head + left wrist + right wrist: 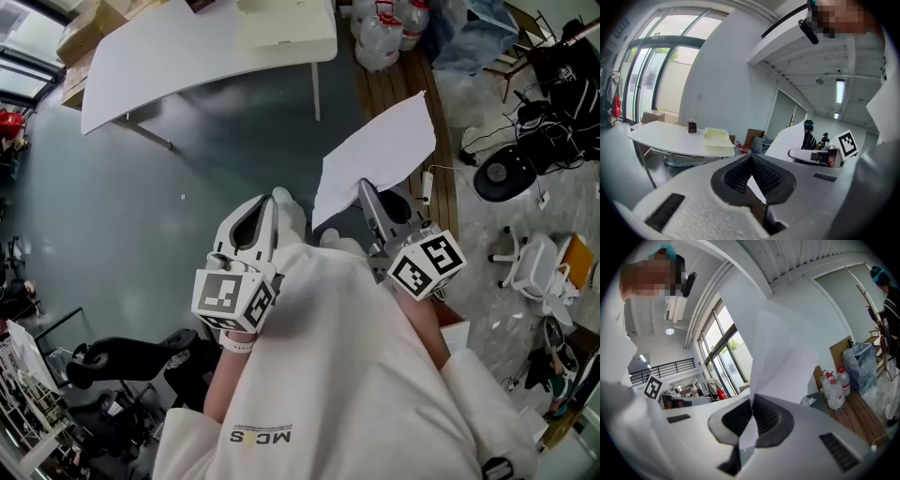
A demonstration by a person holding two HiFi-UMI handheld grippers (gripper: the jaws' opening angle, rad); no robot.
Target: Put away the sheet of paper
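Grey floor (141,206) beneath; right claw (365,187) clamped on edge of floppy white paper sheet (380,155) (left claw (277,199) beside it closed, empty). Single-edge pinch: sheet could slip or crease.

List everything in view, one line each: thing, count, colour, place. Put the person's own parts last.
sheet of paper: one, white, held up over the floor, centre right
table: one, white, upper left
flat box: one, cream, on the table
small box: one, dark, on the table
cardboard boxes: a few, brown, beyond the table's left end
bottles: several, clear with red caps, top, right of the table
left tool: one, white, shut and empty, left of the right tool
right tool: one, white, shut on the sheet of paper's lower edge
sleeves: white, bottom centre
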